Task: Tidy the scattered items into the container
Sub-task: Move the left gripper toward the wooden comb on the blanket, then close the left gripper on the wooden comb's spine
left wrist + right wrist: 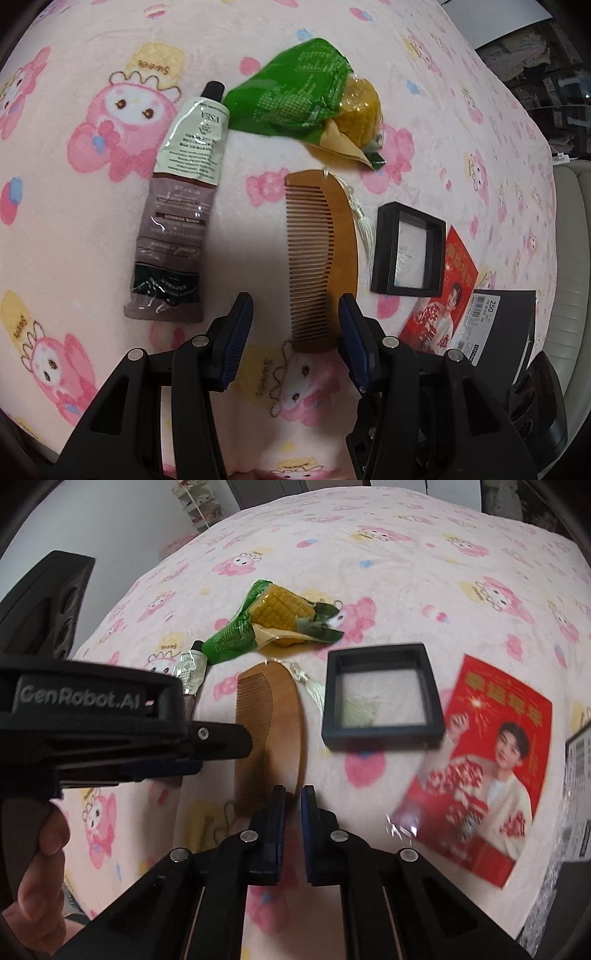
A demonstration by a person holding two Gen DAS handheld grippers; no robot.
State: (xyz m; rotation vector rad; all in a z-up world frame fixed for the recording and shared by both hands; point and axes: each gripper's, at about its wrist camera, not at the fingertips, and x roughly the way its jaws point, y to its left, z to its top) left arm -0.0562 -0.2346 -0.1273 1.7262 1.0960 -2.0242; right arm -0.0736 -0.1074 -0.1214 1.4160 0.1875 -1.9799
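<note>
A wooden comb (319, 254) with a tassel lies on the pink blanket; it also shows in the right wrist view (275, 731). My left gripper (295, 314) is open, its jaws on either side of the comb's near end. It shows from the side in the right wrist view (221, 744). My right gripper (293, 797) is nearly shut with nothing between its jaws, just before the comb's near end. A cream tube (181, 206), a packed corn cob (314, 99) (277, 616), a black square frame box (408, 249) (382, 692) and a red card (439, 295) (484, 764) lie around.
A dark box with a white label (495, 325) sits at the right, by the blanket's edge; its corner shows in the right wrist view (578, 794). A white shelf (199, 506) stands beyond the bed. My hand (33, 867) holds the left gripper.
</note>
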